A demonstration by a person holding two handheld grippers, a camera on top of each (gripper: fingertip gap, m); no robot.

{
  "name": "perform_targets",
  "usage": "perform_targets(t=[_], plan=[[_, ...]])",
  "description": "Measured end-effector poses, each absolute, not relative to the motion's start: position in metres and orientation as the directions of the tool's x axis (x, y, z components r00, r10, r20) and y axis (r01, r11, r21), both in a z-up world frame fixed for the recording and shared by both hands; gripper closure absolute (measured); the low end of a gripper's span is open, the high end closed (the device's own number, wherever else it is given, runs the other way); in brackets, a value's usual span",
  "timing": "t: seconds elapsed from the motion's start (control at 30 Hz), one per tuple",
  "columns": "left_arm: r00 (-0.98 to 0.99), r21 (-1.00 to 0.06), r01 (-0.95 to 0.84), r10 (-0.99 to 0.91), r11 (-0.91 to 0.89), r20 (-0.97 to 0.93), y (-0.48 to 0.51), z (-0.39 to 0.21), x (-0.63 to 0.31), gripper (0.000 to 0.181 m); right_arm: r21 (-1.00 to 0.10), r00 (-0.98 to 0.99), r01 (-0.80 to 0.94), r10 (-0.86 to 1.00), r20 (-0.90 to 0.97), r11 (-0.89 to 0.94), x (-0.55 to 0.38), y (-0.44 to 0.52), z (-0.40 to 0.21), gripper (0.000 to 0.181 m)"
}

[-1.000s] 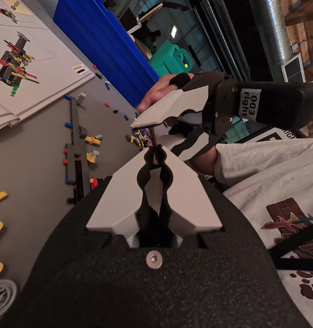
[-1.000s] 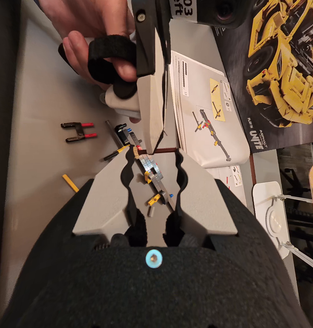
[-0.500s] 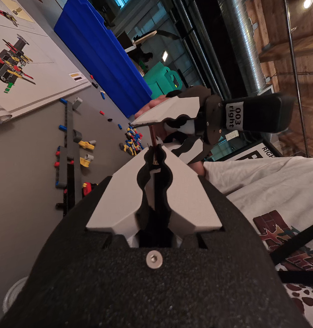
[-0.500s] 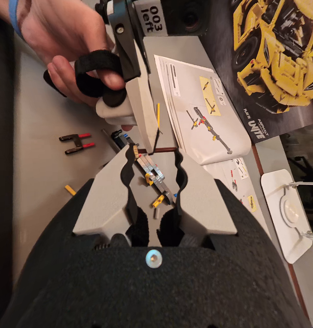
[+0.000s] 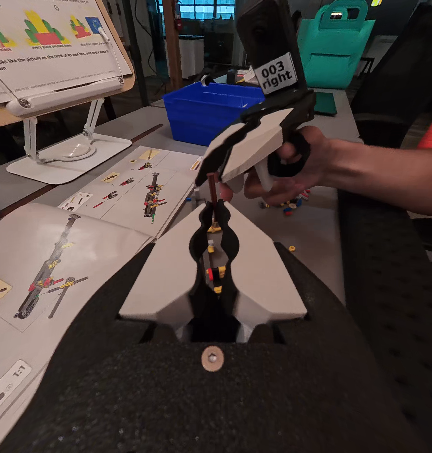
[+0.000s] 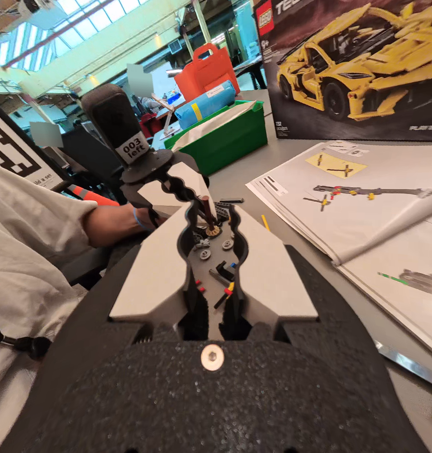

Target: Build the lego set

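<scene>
- Between the tips of the left gripper (image 5: pixel 213 208) a thin dark brown lego axle (image 5: pixel 212 188) is clamped, its fingers drawn close on the rod.
- From the left wrist view the axle's long axis runs up and away from the tips, its free end pointing at the right gripper (image 5: pixel 210 171) just above it.
- From the right wrist view the same axle (image 6: pixel 207 210) stands nearly upright with a slight lean, and a small tan bevel gear (image 6: pixel 213 230) sits on its lower end, just above the grey table (image 6: pixel 234 181).
- Right gripper (image 6: pixel 211 208): its fingers stand narrowly apart with nothing between them; the axle and gear lie just ahead of the tips.
- Under the left gripper's fingers a dark grey beam assembly with yellow and red pieces (image 5: pixel 216 274) lies on the table.
- Left of both grippers an open instruction booklet (image 5: pixel 87 232) is spread flat.
- Far ahead of the left gripper sits a blue plastic bin (image 5: pixel 202 115); its contents cannot be seen.
- Ahead of the right gripper a green plastic bin (image 6: pixel 229 142) holds white paper and a light blue wrapped bundle (image 6: pixel 205 105).
- Loose small pieces (image 5: pixel 291 203) are scattered below the right hand (image 5: pixel 295 171).
</scene>
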State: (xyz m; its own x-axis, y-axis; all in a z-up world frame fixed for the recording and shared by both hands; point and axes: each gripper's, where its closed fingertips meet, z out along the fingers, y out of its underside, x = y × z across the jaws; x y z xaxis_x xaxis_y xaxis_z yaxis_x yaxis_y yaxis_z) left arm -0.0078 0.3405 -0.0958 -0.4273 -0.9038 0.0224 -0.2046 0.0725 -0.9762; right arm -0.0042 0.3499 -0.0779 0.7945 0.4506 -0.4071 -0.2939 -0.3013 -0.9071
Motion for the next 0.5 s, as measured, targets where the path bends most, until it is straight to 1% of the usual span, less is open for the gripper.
perform_targets(t=[0.07, 0.13, 0.17, 0.23, 0.33, 0.4, 0.5], plan=[[-0.437, -0.980, -0.199, -0.897, 0.027, 0.064, 0.338, -0.092, -0.008, 0.179, -0.917, 0.799, -0.264, 0.466, -0.381, -0.299, -0.012, 0.351, -0.080, 0.166], [-0.455, -0.978, -0.206, -0.883, -0.022, 0.116, 0.334, -0.090, -0.009, 0.179, -0.923, 0.802, -0.266, 0.467, -0.372, -0.279, -0.014, 0.353, -0.080, 0.169], [-0.452, -0.977, -0.209, -0.883, -0.032, 0.125, 0.334, -0.090, -0.008, 0.179, -0.923, 0.796, -0.269, 0.476, -0.375, -0.277, -0.016, 0.353, -0.079, 0.176], [-0.441, -0.981, -0.192, -0.890, -0.036, 0.119, 0.335, -0.087, -0.007, 0.179, -0.930, 0.802, -0.272, 0.475, -0.361, -0.248, -0.016, 0.353, -0.075, 0.178], [-0.459, -0.978, -0.202, -0.877, -0.052, 0.142, 0.335, -0.086, -0.009, 0.176, -0.892, 0.748, -0.368, 0.485, -0.452, -0.263, -0.014, 0.354, -0.071, 0.179], [-0.457, -0.978, -0.196, -0.876, -0.066, 0.151, 0.339, -0.083, -0.011, 0.159, -0.847, 0.695, -0.465, 0.486, -0.529, -0.258, -0.007, 0.354, -0.065, 0.179], [-0.448, -0.989, -0.143, -0.888, -0.046, 0.107, 0.344, -0.073, -0.014, 0.145, -0.761, 0.606, -0.609, 0.486, -0.630, -0.226, 0.008, 0.354, -0.055, 0.179]])
